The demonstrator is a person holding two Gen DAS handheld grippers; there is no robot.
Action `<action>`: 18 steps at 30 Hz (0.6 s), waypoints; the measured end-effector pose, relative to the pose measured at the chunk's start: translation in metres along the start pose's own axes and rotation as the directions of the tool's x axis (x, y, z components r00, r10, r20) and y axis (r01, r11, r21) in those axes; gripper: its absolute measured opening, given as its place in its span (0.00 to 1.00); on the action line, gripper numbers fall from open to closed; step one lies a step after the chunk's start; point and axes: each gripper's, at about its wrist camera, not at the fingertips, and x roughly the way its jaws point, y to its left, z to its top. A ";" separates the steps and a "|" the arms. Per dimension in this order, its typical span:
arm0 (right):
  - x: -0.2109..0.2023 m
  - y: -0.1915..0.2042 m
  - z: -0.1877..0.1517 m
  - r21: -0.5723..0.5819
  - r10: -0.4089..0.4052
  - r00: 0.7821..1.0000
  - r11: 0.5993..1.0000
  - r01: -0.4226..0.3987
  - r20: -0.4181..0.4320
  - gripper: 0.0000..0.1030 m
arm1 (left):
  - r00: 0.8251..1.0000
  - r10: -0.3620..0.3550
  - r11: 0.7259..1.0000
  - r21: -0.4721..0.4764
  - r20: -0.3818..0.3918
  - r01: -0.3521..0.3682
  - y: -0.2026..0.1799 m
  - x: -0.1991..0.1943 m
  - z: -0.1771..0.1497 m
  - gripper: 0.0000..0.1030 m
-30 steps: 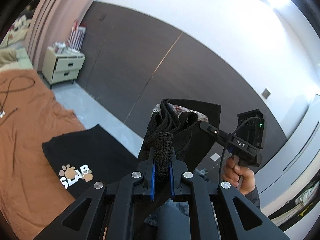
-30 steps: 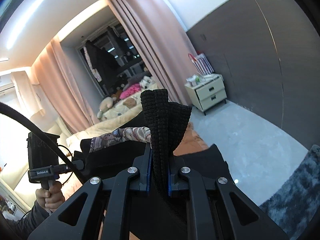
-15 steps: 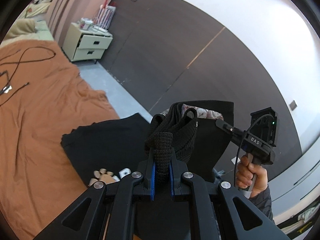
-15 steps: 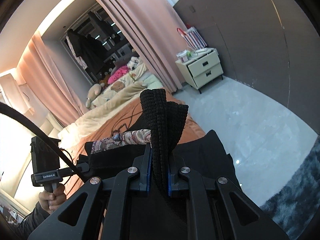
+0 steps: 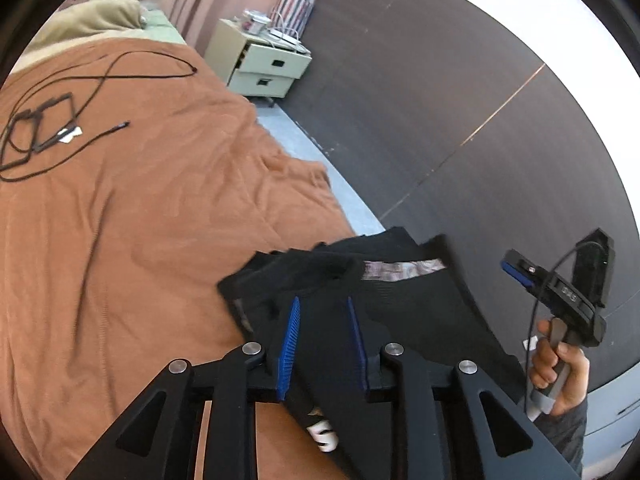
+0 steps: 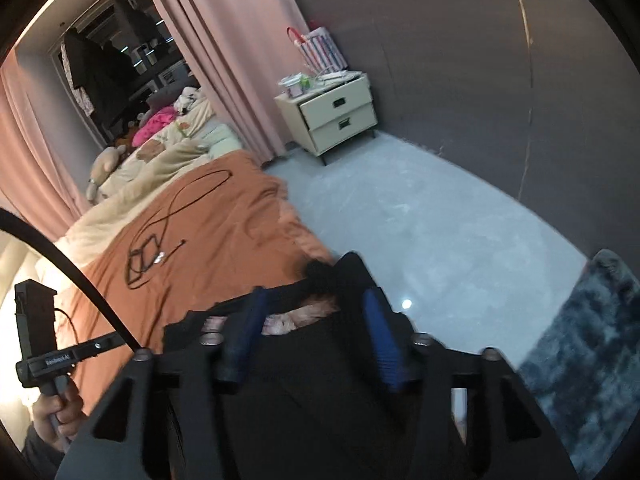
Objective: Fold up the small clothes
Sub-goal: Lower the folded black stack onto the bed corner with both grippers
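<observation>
Your left gripper [image 5: 323,316] and right gripper [image 6: 316,320]: jaws opening, pads clear of the black garment [image 5: 400,300], which lies directly beneath both at the orange bedspread's [image 5: 140,240] floor-side edge, patterned waistband [image 5: 402,270] running gripper to gripper.

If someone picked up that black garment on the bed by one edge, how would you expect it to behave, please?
The black garment would probably go floppy and drape: it already lies in soft, uneven layers on the orange cover. It looks light, being thin fabric. Its folded layers would likely slide apart, since nothing pins them; the left gripper and right gripper are opening, pads off the cloth.
</observation>
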 end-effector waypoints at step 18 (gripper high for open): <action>0.034 0.039 0.012 -0.070 -0.130 0.958 0.991 0.115 -0.256 0.27 | 0.993 0.039 0.979 0.205 -0.110 -0.016 -0.044 0.073 -0.013 0.24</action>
